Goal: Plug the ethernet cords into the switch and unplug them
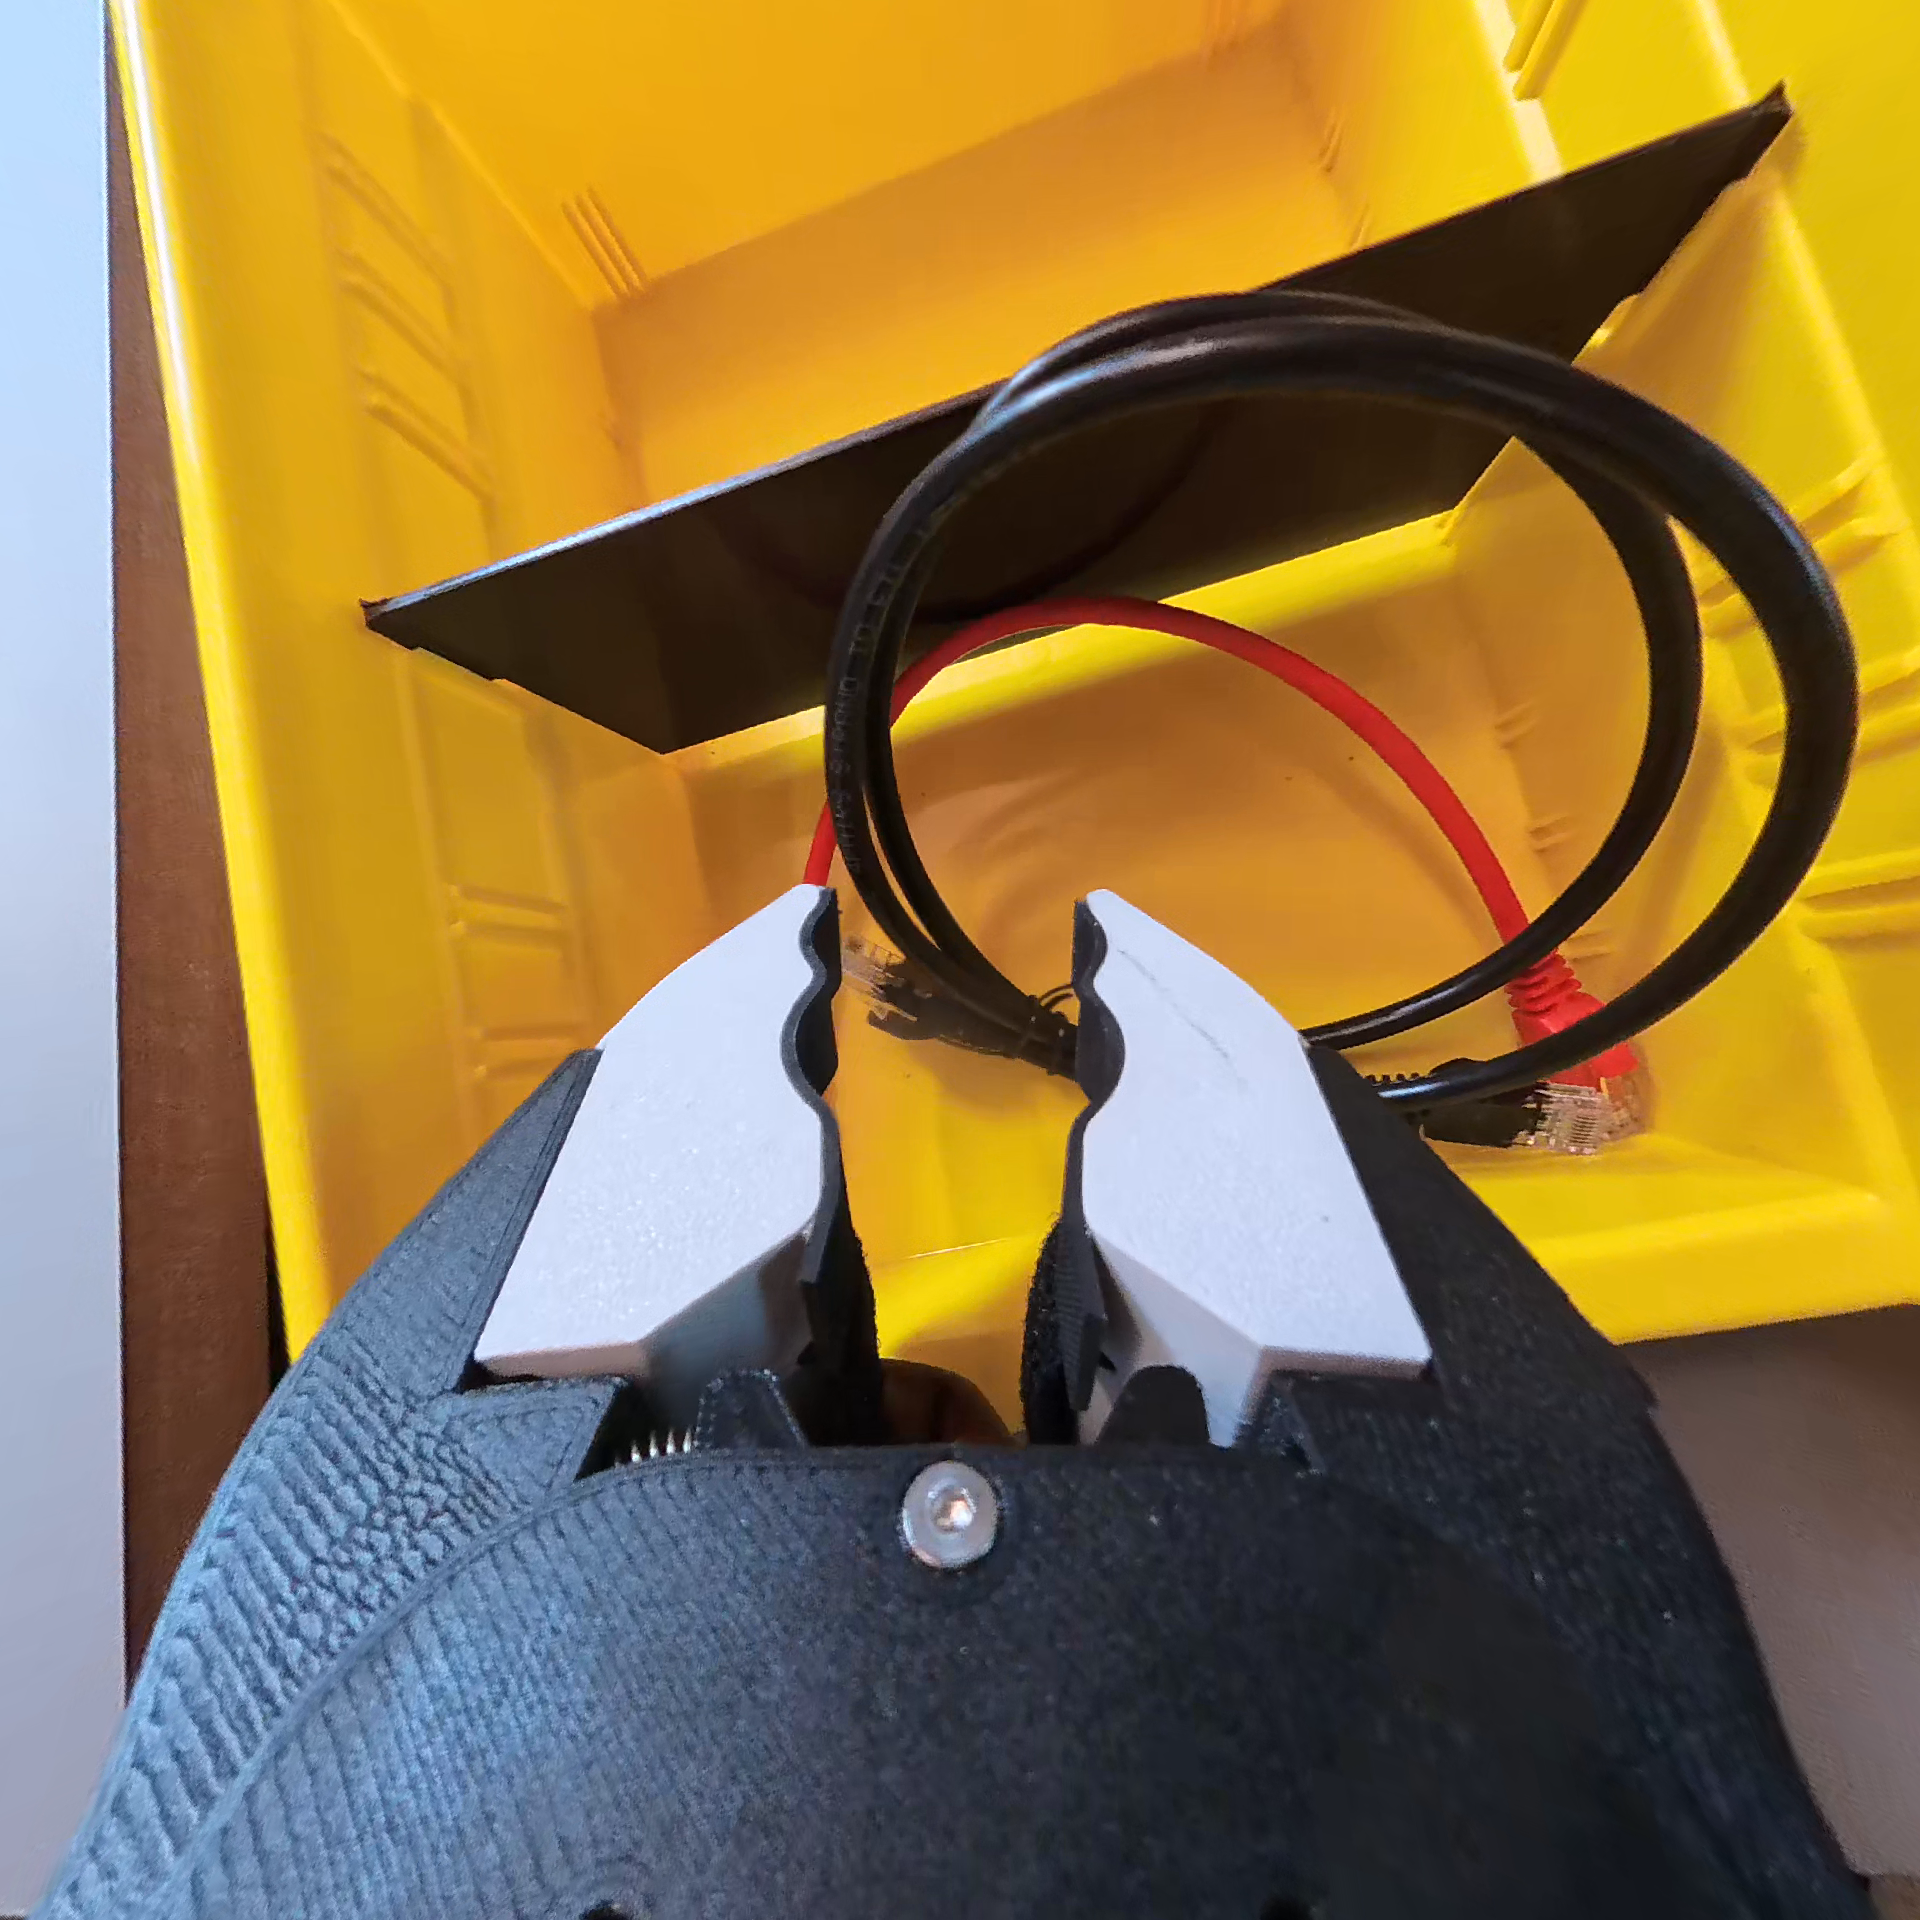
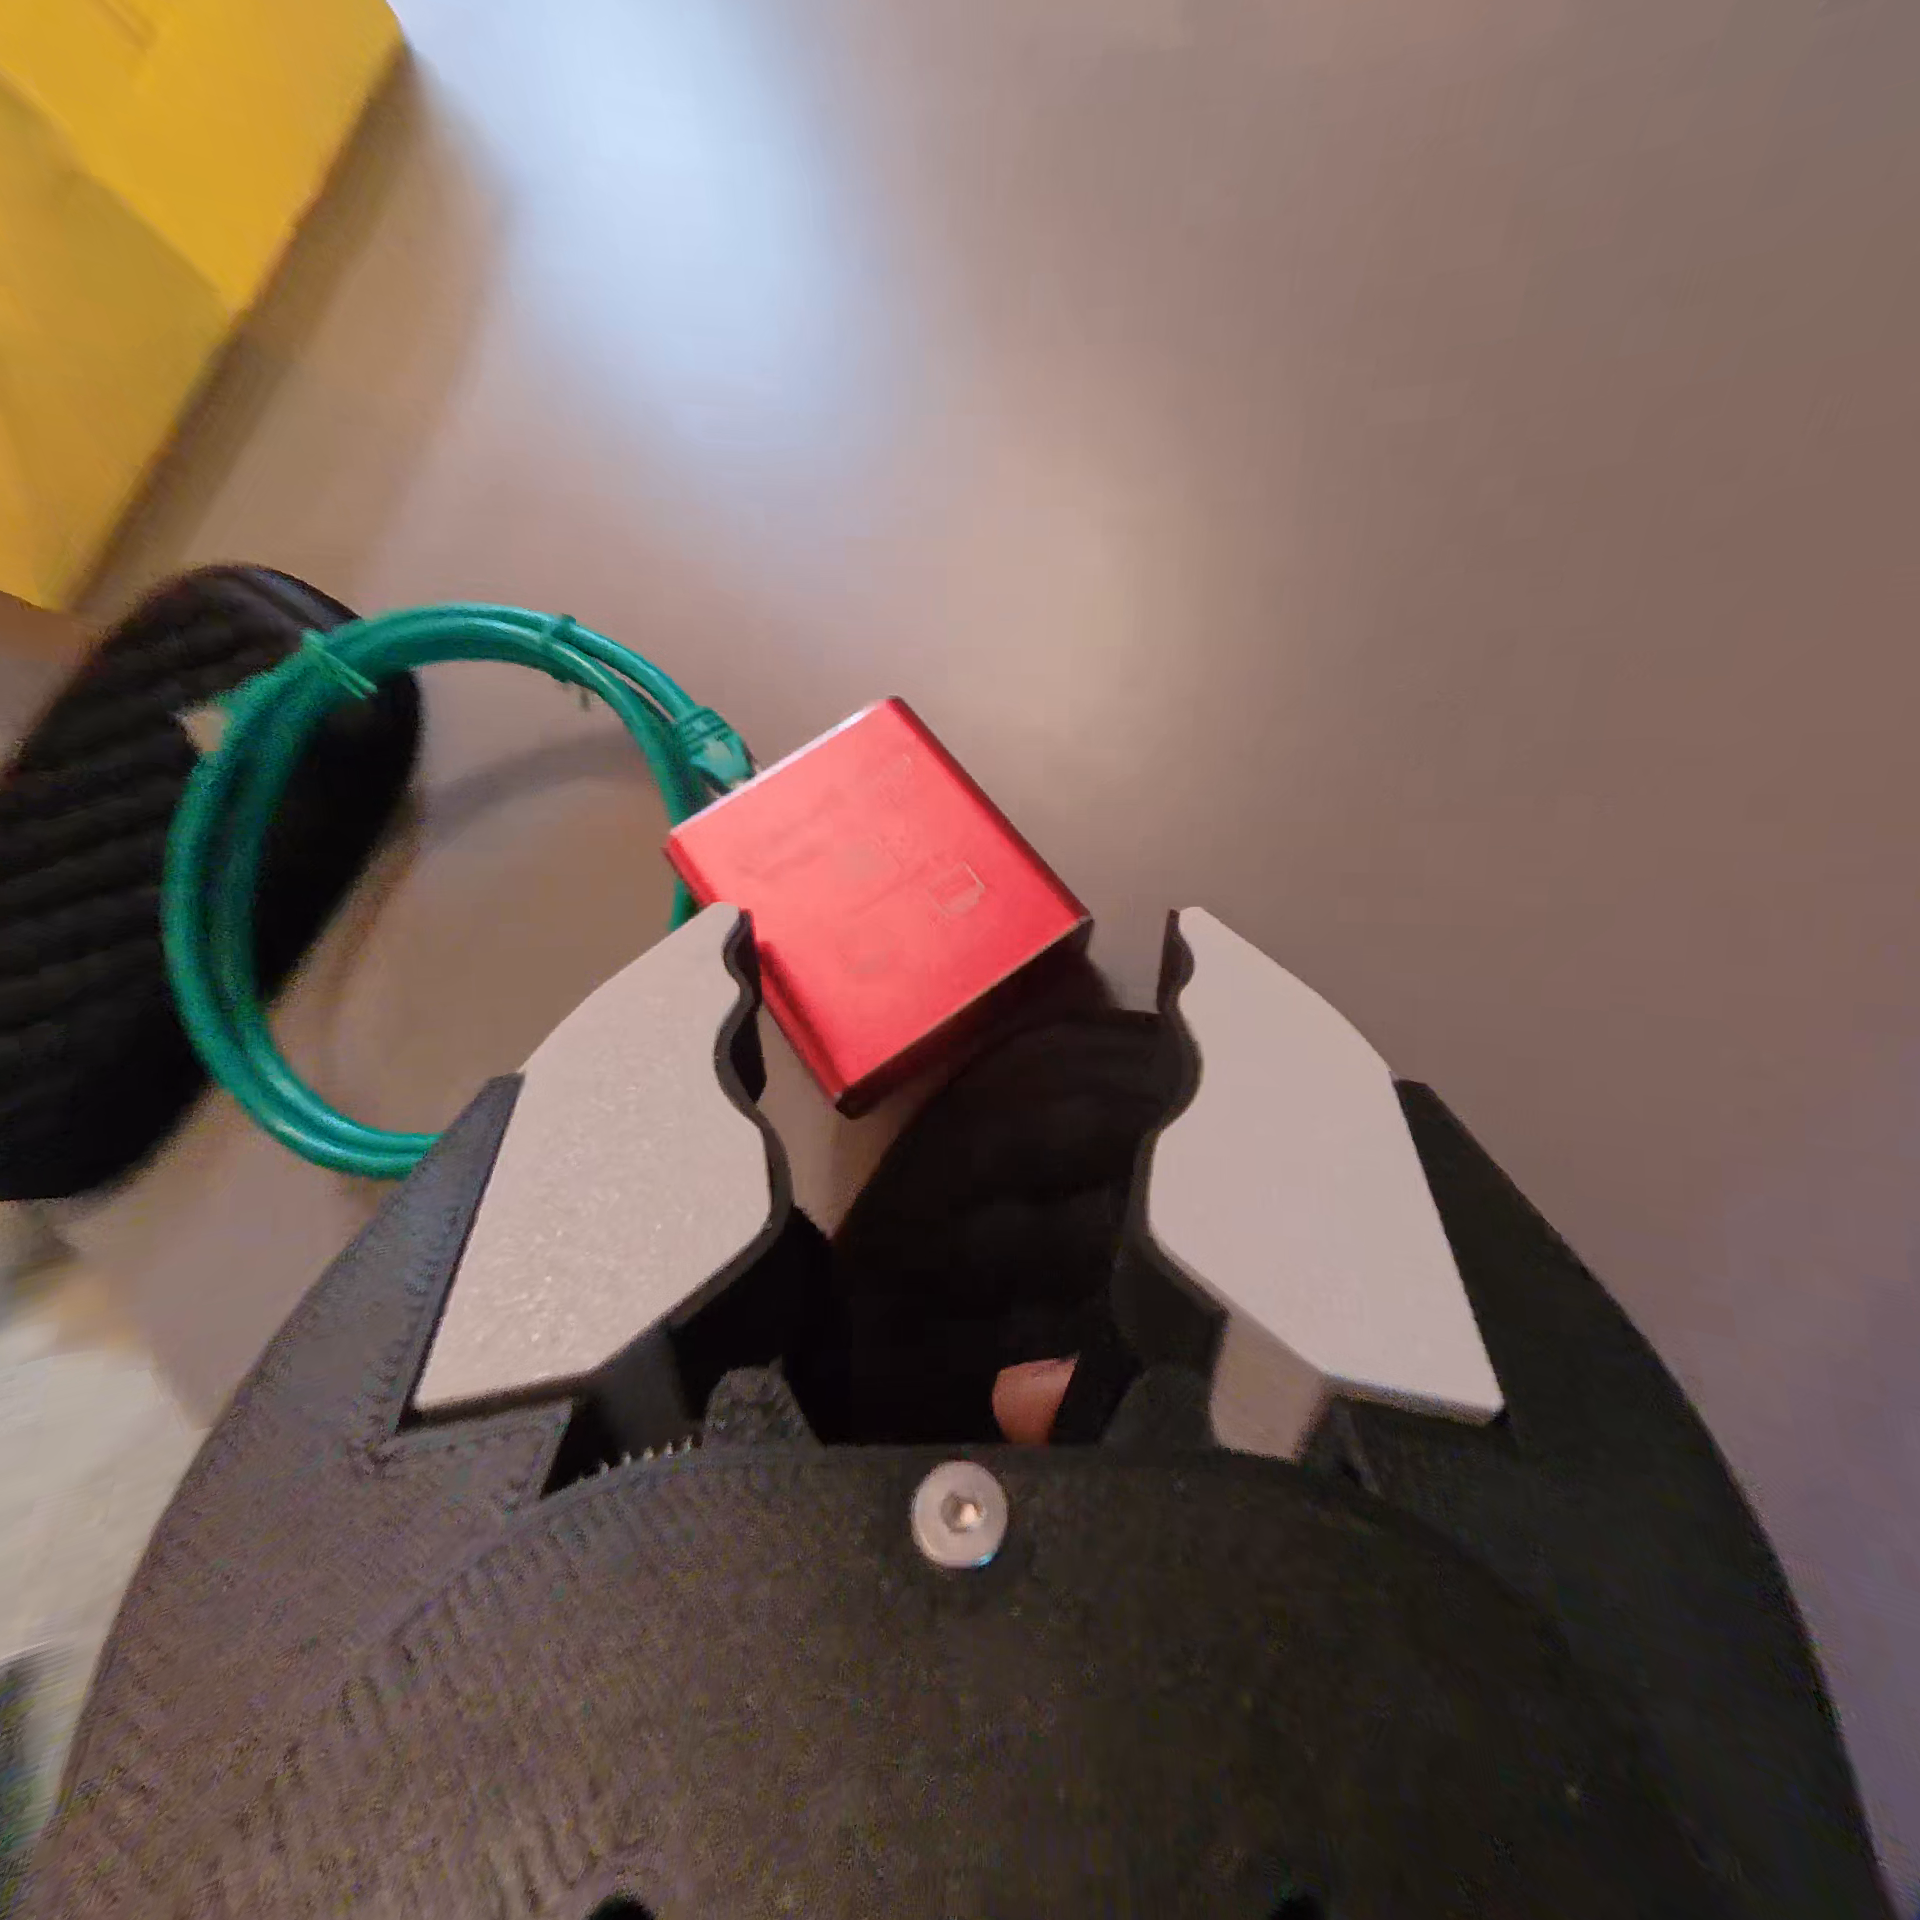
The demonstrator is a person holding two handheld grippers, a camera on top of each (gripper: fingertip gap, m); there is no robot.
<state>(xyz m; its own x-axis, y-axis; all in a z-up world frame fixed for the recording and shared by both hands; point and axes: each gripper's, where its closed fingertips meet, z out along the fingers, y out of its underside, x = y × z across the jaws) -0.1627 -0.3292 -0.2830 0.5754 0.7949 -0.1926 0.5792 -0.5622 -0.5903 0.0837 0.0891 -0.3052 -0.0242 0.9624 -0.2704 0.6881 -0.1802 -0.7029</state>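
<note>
Hovering our left gripper (image 1: 951, 971), jaws apart, over the black cord (image 1: 1351, 644) in the yellow bin (image 1: 436, 540), we risk snagging the red cord (image 1: 1340, 717), while our right gripper (image 2: 961, 961) gapes around the switch (image 2: 883, 914).

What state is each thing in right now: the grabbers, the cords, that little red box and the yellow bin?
Left gripper: open, empty, over the bin.
Right gripper: open, around the switch corner, not clamping.
Black cord: coiled, unplugged, in the bin.
Red cord: looped, unplugged, in the bin.
Green cord: coiled, one end at the switch.
Red switch: lying on the table.
Yellow bin: open, black divider inside.
</note>
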